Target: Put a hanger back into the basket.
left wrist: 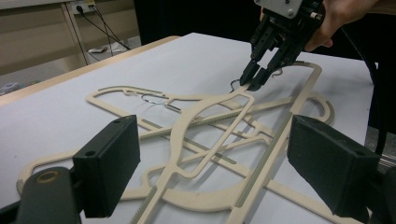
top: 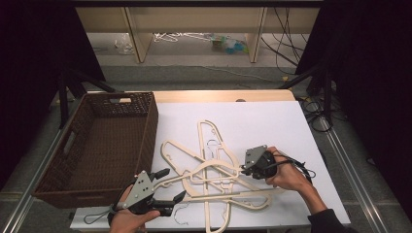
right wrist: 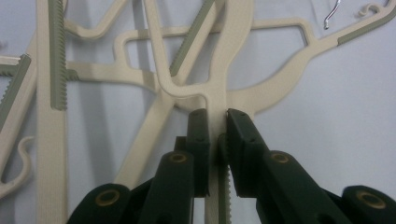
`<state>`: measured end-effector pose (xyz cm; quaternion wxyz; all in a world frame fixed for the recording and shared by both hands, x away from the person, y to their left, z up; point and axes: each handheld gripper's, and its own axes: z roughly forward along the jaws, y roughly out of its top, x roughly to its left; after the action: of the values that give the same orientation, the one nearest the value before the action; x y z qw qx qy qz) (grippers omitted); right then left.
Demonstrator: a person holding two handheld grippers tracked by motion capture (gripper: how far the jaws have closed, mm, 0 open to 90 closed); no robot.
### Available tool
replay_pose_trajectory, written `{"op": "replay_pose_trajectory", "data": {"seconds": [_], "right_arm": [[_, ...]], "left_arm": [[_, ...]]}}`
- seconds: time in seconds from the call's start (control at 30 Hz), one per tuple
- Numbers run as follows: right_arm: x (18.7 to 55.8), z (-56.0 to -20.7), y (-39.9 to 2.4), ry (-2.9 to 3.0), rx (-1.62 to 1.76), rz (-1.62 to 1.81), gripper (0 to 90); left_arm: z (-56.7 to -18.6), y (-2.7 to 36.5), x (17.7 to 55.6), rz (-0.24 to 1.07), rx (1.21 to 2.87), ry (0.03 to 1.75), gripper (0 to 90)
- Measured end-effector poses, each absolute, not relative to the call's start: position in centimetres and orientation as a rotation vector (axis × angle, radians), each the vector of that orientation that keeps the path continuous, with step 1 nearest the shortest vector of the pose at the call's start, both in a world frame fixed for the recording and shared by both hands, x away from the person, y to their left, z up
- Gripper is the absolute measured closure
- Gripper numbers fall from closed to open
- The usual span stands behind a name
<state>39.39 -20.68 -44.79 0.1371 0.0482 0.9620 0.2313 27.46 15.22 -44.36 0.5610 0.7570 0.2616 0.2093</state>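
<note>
A pile of cream-coloured clothes hangers (top: 214, 170) lies crossed and overlapping on the white surface (top: 272, 121), in its near half between the two hands. The hangers carry grey ribbed strips along some arms, and thin wire hooks show at their necks.

The right tongs (top: 241, 169) are pressed together on one hanger: in the right gripper view (right wrist: 216, 135) both black pads clamp the narrow stem of a hanger (right wrist: 216, 100) just below the point where its arms branch. In the left gripper view the same right tongs (left wrist: 252, 79) point steeply down at the far side of the pile, tips pinching the hanger close to a wire hook.

The left tongs (top: 175, 184) are spread wide at the near left edge of the pile. In the left gripper view (left wrist: 224, 172) the two pads stand well apart with hanger arms lying between them, not gripped.

A brown wicker basket (top: 73, 160) stands at the left of the surface, just beside the pile.
</note>
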Motion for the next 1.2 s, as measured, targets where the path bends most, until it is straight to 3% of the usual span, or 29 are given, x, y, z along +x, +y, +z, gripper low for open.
{"op": "replay_pose_trajectory", "data": {"seconds": [0.27, 0.93, 1.2], "right_arm": [[38.6, -43.6, -21.1, 2.767, 0.135, 0.706, 80.1], [36.5, -42.2, -21.6, 2.739, 0.088, 0.702, 80.2], [36.2, -41.7, -21.5, 2.722, 0.067, 0.699, 80.2]], "left_arm": [[-44.7, 14.4, 28.4, 0.477, 1.821, 0.634, 17.6], [-47.4, 8.4, 35.9, 0.251, 2.0, 0.806, 25.5], [-48.3, 7.3, 37.3, 0.27, 2.114, 0.789, 30.8]]}}
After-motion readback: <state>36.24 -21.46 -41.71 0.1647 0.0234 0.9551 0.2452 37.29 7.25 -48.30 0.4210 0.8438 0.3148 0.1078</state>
